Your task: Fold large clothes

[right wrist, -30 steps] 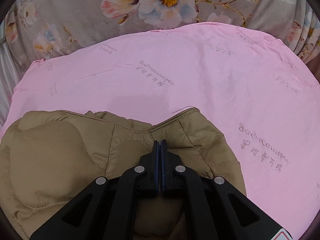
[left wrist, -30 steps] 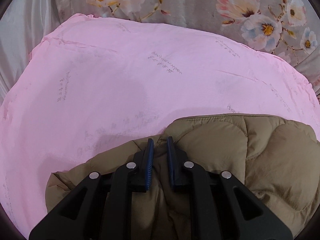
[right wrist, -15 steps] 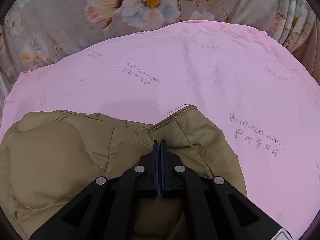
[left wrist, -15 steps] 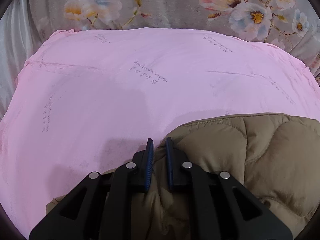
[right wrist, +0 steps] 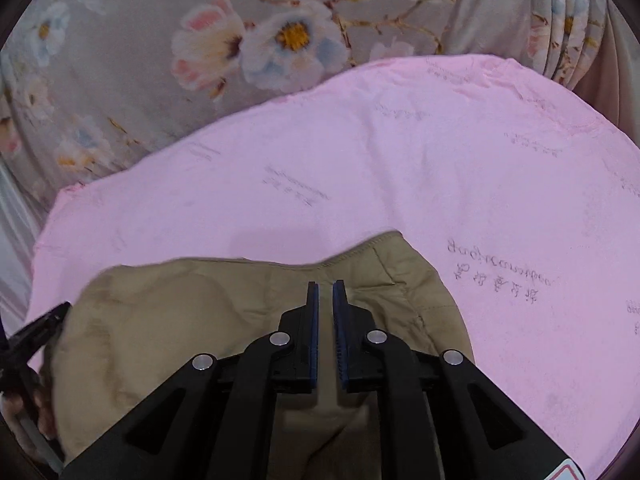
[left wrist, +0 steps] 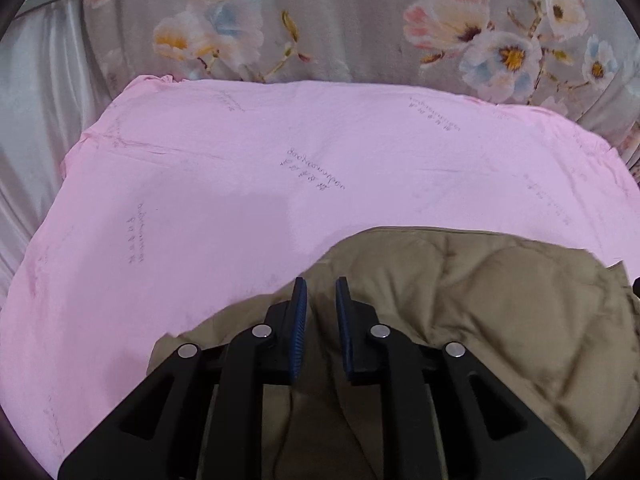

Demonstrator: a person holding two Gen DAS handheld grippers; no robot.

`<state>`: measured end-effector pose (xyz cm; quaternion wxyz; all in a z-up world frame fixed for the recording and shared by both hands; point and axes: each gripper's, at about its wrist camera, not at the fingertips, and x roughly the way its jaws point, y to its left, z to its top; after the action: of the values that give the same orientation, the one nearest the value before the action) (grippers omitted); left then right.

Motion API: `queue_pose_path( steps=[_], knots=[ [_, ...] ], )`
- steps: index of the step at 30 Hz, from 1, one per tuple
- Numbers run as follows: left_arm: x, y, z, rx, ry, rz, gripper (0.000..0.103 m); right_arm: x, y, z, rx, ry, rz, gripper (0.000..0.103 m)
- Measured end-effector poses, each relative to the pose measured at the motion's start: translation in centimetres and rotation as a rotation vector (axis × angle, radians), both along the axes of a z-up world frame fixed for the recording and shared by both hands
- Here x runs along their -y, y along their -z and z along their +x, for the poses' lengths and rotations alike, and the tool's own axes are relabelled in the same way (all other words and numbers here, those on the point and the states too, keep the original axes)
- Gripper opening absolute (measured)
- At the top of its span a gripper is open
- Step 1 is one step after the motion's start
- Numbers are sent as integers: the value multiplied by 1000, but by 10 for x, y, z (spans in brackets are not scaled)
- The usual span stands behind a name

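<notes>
A tan quilted jacket (left wrist: 500, 304) lies on a pink sheet (left wrist: 240, 184); it also shows in the right wrist view (right wrist: 172, 320). My left gripper (left wrist: 321, 292) sits over the jacket's left part, jaws slightly apart with a fold of tan fabric between them. My right gripper (right wrist: 326, 294) is over the jacket's right part, jaws a small gap apart with fabric seen in the gap. The other gripper's black frame (right wrist: 36, 332) shows at the left edge of the right wrist view.
The pink sheet (right wrist: 500, 184) covers a bed and spreads beyond the jacket on all far sides. A grey floral cloth (left wrist: 360, 28) rises behind it. Silvery curtain folds (left wrist: 36, 120) hang at the left.
The right jaws, fully shut before, have parted a little. Both grippers have moved forward and up, so more floral cloth shows. The left jaws look slightly wider.
</notes>
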<state>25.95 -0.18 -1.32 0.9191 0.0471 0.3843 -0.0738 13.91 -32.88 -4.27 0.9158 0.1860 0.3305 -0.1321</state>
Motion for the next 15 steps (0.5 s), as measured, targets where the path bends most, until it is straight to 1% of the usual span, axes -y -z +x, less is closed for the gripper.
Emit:
queue_pose_path(
  steps=[1,3,5,6,8,10,11,13,15],
  knots=[
    [6,-13,-14,19,4,-2,15,-13,-15,-6,38,-28,-8,11],
    [26,-30,-36,41,41,0,15,-40,-35,-7,73,-88,-36,11],
    [49,-35,-47,24,84,0,15,-69,-41,-1,77,-158,-70,11],
    [61,-30,-49,11,103,-4,18,-82,-40,2,74,-182,-90,11],
    [78,-14,-47,1,90,28,18,-101,-31,9,49,-203,-117,11],
    [83,4,-46,-8,78,47,18,-108,-13,15,12,-232,-72,11],
    [84,13,-47,-11,71,44,18,-105,1,16,-4,-236,-57,11],
    [79,22,-49,-10,62,17,18,-104,19,16,-14,-234,-52,8],
    [76,29,-52,-10,55,0,18,-100,28,17,-15,-232,-30,6]
  ],
)
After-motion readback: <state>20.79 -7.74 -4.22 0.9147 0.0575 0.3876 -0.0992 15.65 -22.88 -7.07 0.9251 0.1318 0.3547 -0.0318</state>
